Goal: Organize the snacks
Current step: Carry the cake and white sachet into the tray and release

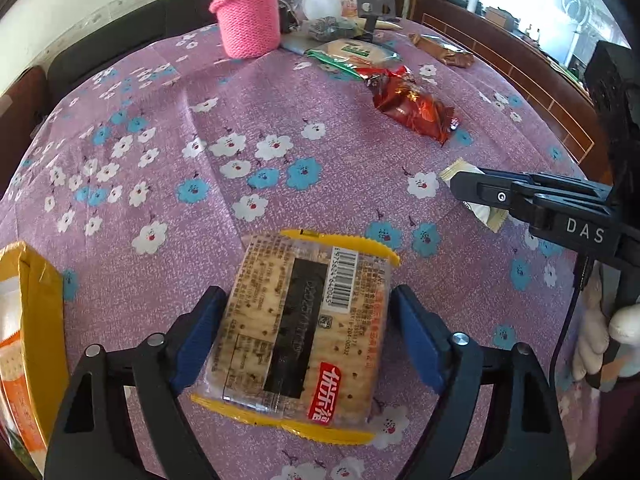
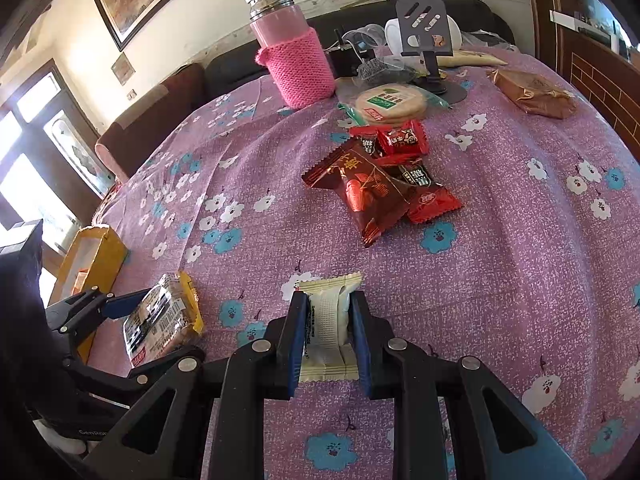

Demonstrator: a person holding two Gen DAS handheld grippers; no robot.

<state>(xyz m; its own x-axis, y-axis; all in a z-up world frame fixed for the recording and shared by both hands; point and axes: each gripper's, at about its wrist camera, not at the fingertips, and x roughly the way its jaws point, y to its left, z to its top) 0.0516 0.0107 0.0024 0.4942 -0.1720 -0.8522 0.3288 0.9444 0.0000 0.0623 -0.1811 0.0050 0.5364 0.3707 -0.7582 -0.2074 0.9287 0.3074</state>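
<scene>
My left gripper (image 1: 308, 304) is shut on a yellow-edged cracker pack (image 1: 296, 328), held just above the purple flowered tablecloth; it also shows in the right wrist view (image 2: 164, 320). My right gripper (image 2: 328, 312) is shut on a small cream snack packet (image 2: 328, 320), seen from the side in the left wrist view (image 1: 464, 188). A pile of red snack packets (image 2: 380, 176) lies mid-table, also in the left wrist view (image 1: 412, 108). A round rice-cracker pack (image 2: 390, 102) lies behind them. A brown wrapped cake (image 2: 532, 92) lies at the far right.
A yellow box (image 2: 90, 264) stands at the table's left edge beside the left gripper. A pink flask in a knitted sleeve (image 2: 296, 56), a phone stand (image 2: 428, 40) and clutter stand at the back. A sofa runs behind the table.
</scene>
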